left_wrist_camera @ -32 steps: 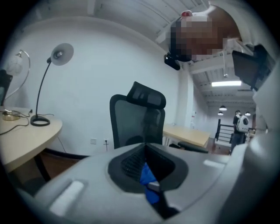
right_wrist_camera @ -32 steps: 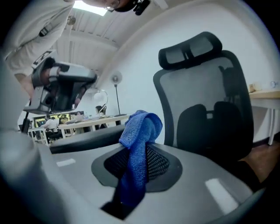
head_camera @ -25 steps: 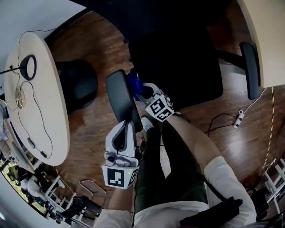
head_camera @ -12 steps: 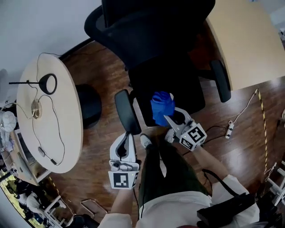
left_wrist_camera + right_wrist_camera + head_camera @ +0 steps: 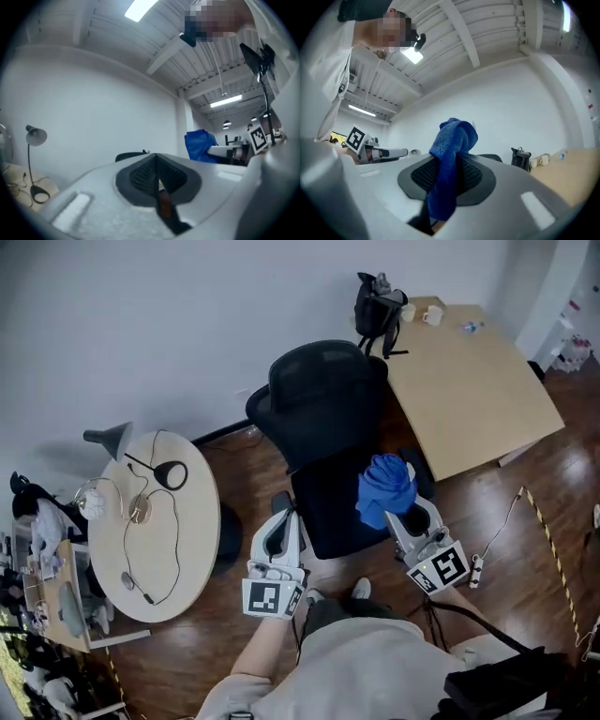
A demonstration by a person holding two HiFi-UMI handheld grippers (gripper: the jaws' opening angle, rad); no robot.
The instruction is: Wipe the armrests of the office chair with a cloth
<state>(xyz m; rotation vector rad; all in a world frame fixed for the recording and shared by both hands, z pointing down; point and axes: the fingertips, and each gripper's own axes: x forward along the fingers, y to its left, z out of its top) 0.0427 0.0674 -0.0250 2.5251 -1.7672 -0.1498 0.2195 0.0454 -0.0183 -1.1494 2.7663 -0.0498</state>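
The blue cloth is held clamped in the right gripper. In the right gripper view it is seen pinched by a narrow fold between the closed jaws, with the rest bunched above them. The left gripper is carried with its jaws pressed together on nothing, as its own view shows plainly. Both are held in the air in front of the office chair, and the cloth is poised over the front of the seat, touching nothing.

No armrest is being wiped at this moment. What appears to be the armrest on the person's left is glimpsed just beyond the left gripper's tips. The other is largely hidden behind the cloth (so its place cannot be fixed).

Several things could be expected to go wrong from here. Since only a thin fold is gripped, the cloth could be dragged out of the jaws once it is rubbed along an armrest. Because it is balled up, little of its face would be pressed flat, and part of the pad could be missed. The chair is steadied by nothing, so it could be swivelled or pushed away under the wiping pressure.
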